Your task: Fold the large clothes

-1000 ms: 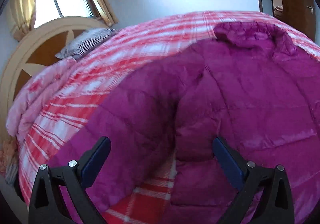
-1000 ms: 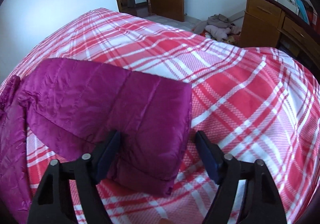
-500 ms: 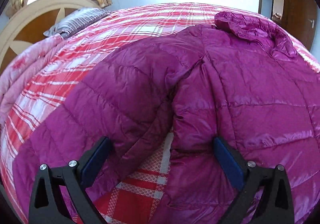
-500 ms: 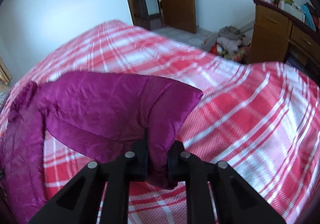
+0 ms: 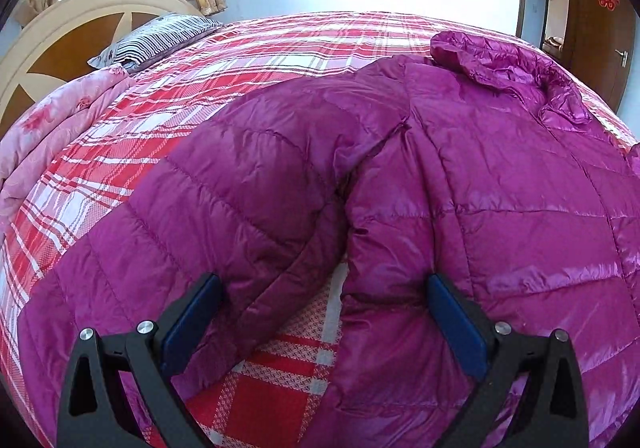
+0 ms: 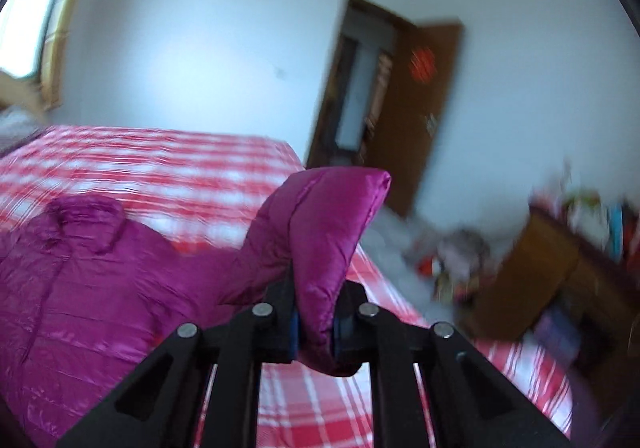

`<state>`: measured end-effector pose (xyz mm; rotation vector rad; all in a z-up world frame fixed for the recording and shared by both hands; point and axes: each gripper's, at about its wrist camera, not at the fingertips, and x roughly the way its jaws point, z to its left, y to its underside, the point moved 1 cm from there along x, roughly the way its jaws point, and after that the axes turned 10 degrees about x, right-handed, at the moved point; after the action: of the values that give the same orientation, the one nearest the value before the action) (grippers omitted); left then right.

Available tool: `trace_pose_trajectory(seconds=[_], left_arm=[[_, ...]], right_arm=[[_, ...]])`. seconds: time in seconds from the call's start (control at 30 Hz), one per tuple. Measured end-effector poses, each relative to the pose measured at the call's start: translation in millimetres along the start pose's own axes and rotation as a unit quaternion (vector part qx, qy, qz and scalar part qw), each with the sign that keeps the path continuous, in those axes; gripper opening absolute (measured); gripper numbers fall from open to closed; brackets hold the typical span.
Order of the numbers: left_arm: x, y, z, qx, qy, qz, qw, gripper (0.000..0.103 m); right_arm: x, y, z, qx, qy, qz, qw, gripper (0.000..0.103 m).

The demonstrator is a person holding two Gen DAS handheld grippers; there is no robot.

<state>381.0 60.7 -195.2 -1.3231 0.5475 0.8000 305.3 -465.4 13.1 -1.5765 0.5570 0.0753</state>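
Observation:
A magenta quilted down jacket [image 5: 460, 176] lies spread on the red-and-white plaid bed [image 5: 260, 60], collar at the far right. Its near sleeve [image 5: 224, 216] runs down to the left. My left gripper [image 5: 324, 312] hangs open just above the gap between that sleeve and the jacket's body, its blue pads clear of the fabric. In the right wrist view my right gripper [image 6: 316, 324] is shut on the end of the other sleeve [image 6: 328, 232], which is lifted off the bed and stands up above the fingers. The jacket's body [image 6: 80, 280] lies lower left there.
A striped pillow [image 5: 160, 36] and a pink quilt [image 5: 52, 144] lie by the round headboard [image 5: 60, 48] at the left. A brown door [image 6: 424, 112] stands open behind the bed. A wooden dresser [image 6: 560, 280] and clothes on the floor [image 6: 452, 260] are at the right.
The right gripper closed on the sleeve end, then rose and rolled, lifting the sleeve off the bed. The left gripper stayed open and tipped slightly toward the jacket.

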Motion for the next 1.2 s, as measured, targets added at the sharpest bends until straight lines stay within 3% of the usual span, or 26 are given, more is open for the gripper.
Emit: trace_pose_trajectory(seconds=[0.17, 0.33, 0.57, 0.77, 0.83, 0.87, 0.97, 1.07, 1.2], left_arm=[[0, 1, 1, -0.003, 0.004, -0.001, 1.0000, 0.102], [-1, 1, 1, -0.003, 0.004, -0.002, 1.0000, 0.102], [-1, 2, 2, -0.005, 0.006, -0.002, 1.0000, 0.102], [-1, 1, 1, -0.003, 0.002, -0.002, 1.0000, 0.102], [-1, 1, 2, -0.004, 0.003, -0.002, 1.0000, 0.102], [-1, 1, 3, -0.013, 0.001, 0.004, 0.9999, 0.102], [-3, 0, 10, -0.021, 0.013, 0.006, 0.9997, 0.102], [-17, -2, 23, -0.025, -0.009, -0.003, 0.9996, 0.102], [-56, -20, 35, -0.036, -0.029, -0.051, 0.9977, 0.102]], right_arm=[[-25, -7, 81, -0.081, -0.055, -0.034, 0.995, 0.013], [-26, 10, 158, -0.156, -0.112, -0.031, 0.981, 0.013], [6, 63, 254, -0.213, -0.174, 0.022, 0.961, 0.013], [32, 113, 304, -0.220, -0.204, 0.084, 0.950, 0.014], [33, 123, 309, -0.209, -0.223, 0.104, 0.946, 0.020], [33, 124, 310, -0.201, -0.235, 0.107, 0.945, 0.028], [23, 123, 312, -0.175, -0.293, 0.127, 0.931, 0.078], [2, 113, 298, -0.156, -0.331, 0.120, 0.923, 0.079], [-19, 93, 258, -0.120, -0.360, 0.106, 0.919, 0.079]])
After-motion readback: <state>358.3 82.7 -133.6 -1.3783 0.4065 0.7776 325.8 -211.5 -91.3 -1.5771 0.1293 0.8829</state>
